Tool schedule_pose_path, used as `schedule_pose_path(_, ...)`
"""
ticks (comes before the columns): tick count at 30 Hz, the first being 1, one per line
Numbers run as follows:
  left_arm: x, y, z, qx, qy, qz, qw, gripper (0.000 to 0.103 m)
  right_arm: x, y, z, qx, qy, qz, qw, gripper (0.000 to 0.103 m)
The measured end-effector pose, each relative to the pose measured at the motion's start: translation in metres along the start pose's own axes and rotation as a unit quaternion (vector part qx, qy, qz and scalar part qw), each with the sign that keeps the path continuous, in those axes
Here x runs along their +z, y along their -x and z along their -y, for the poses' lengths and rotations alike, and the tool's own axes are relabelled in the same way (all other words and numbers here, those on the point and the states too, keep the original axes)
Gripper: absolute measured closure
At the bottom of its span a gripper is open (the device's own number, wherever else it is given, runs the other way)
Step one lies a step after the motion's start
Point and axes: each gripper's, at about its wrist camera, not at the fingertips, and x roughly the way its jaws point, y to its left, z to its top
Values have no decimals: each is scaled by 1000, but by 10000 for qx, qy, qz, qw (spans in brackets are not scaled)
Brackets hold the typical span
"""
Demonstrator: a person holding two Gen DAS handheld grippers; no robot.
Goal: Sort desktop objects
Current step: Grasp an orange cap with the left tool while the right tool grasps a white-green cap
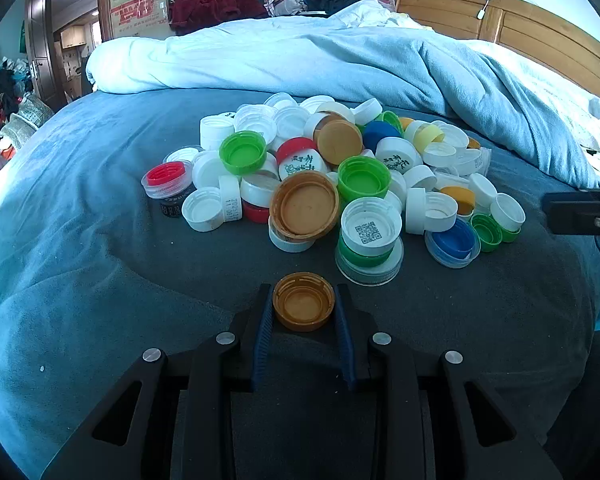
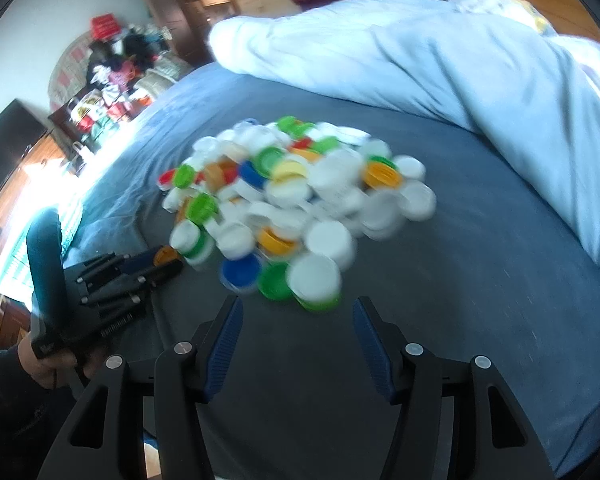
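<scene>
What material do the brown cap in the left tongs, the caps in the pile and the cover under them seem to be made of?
Brown cap: likely moulded plastic, slightly glossy; thin wall, inner ridges and rim notches show.
Pile of caps: probably the same plastic; even solid colours, ribbed sides, printed codes.
Bed cover: soft fabric, matte and fuzzy like fleece; it creases and dents.

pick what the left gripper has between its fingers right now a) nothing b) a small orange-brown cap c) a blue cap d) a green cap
b: in the left wrist view the left gripper has its blue ribbed fingers pressed on both sides of a small orange-brown cap, open side up, on the near side of the pile of caps.
</scene>
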Motion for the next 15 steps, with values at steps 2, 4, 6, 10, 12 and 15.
schedule_pose_path(2,0,0,0,2,-2,2,10000,78,1,-4,-8,-228,181,-9,9996,57)
schedule_pose_path(4,0,0,0,-7,6,0,10000,78,3,-12,-10,-470,281,-75,9985,57)
schedule_pose_path(6,0,0,1,-14,19,-5,10000,78,3,-15,-11,-741,399,-63,9964,57)
schedule_pose_path(10,0,-1,1,-5,18,-3,10000,78,1,-24,-3,-850,322,-188,9957,62)
schedule_pose_path(12,0,-1,2,-5,24,-3,10000,78,0,-23,0,-749,256,-152,9967,67)
schedule_pose_path(15,0,0,1,-9,43,3,10000,78,0,-8,0,-562,187,138,9982,68)
